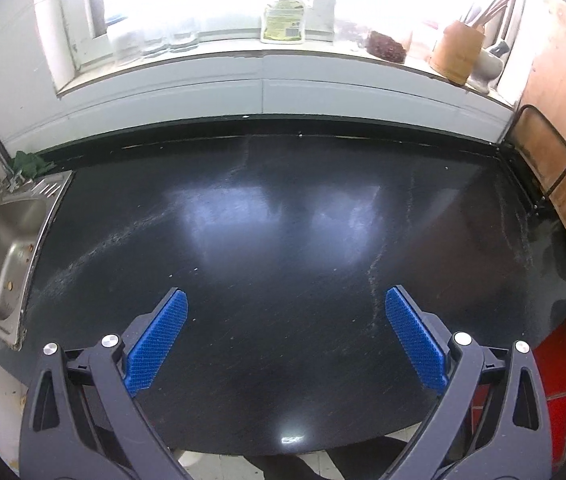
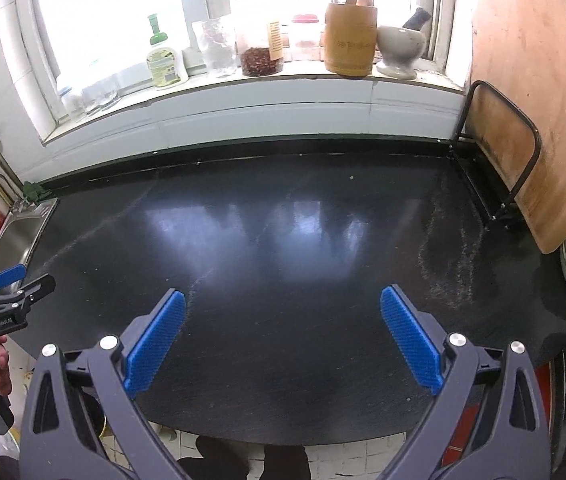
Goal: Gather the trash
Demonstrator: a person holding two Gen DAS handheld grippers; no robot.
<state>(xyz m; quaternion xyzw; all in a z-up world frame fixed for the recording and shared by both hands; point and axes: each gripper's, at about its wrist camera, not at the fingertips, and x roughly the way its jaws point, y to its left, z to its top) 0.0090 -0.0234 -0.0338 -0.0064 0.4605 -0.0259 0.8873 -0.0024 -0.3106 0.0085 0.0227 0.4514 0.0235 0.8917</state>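
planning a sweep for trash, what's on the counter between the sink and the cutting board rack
Nothing to pick up: between the sink and the rack the black countertop shows only glare, streaks and tiny specks. Both wrist views show this.

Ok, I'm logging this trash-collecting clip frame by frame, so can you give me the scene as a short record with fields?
surface: black countertop, scattered with pale crumbs and streaks
trash: no distinct piece visible beyond the crumbs
left gripper: open, holding nothing
right gripper: open, holding nothing
sink: at the counter's left end
windowsill: soap bottle, jar of red bits, wooden utensil holder, mortar and pestle
right side: cutting board in a rack
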